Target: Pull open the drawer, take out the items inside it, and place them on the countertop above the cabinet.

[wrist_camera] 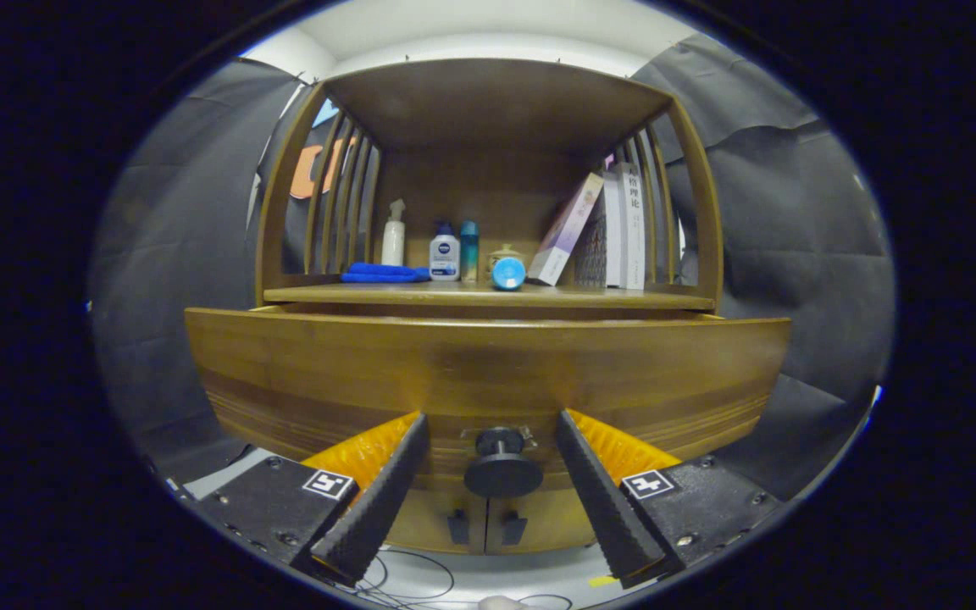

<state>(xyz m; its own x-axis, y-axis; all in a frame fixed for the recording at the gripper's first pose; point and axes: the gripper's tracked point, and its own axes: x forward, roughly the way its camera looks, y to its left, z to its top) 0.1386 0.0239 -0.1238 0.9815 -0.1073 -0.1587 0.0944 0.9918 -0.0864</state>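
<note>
The wooden drawer front (488, 373) fills the space ahead and stands forward of the cabinet body. Its round black knob (502, 464) sits low on the front, right between my two fingers with a gap on each side. My gripper (490, 417) is open, and neither of its fingertips (410, 436) touches the knob. The drawer's inside is hidden behind its front. Above it runs the countertop (318, 294), a wooden shelf under a curved roof.
On the countertop lie a blue cloth (385, 273), a white spray bottle (393, 233), two small bottles (445, 252), a blue-lidded jar (507, 271) and leaning books (615, 229). Slatted sides (344, 203) close it in. Two small door handles (485, 527) sit below the drawer, cables on the floor.
</note>
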